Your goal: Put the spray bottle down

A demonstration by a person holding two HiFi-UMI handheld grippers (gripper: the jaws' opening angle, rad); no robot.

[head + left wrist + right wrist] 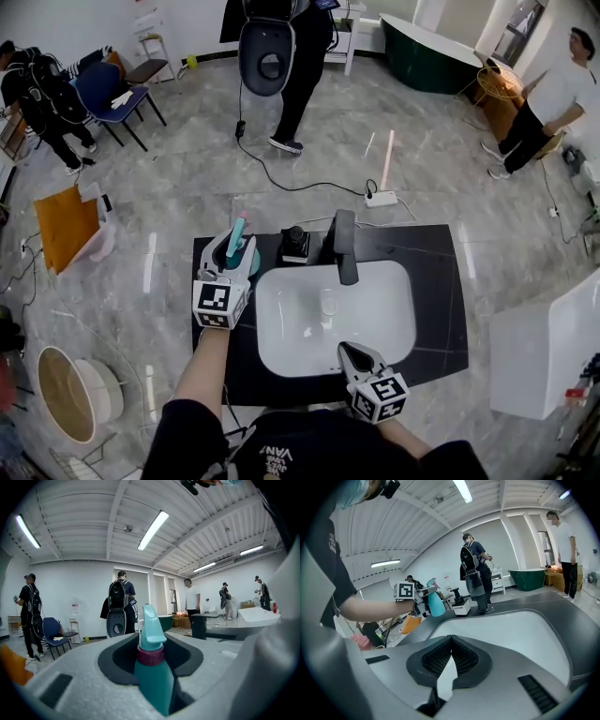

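Two grippers are working over a washbasin, the left gripper (236, 244) holding the spray bottle (249, 262).
Head view is showing the teal bottle held above the back left corner of the glossy black worktop (441, 281), just beside the smooth white basin (281, 349) and near the dark, angular faucet (345, 246). Only the left gripper view is revealing the bottle's magenta collar and teal nozzle, with the matte grey fingers clamping its shoulder. Right gripper view is showing the right gripper (449, 641) with ribbed black fingers meeting at their tips, nothing between them, over the basin's near rim.
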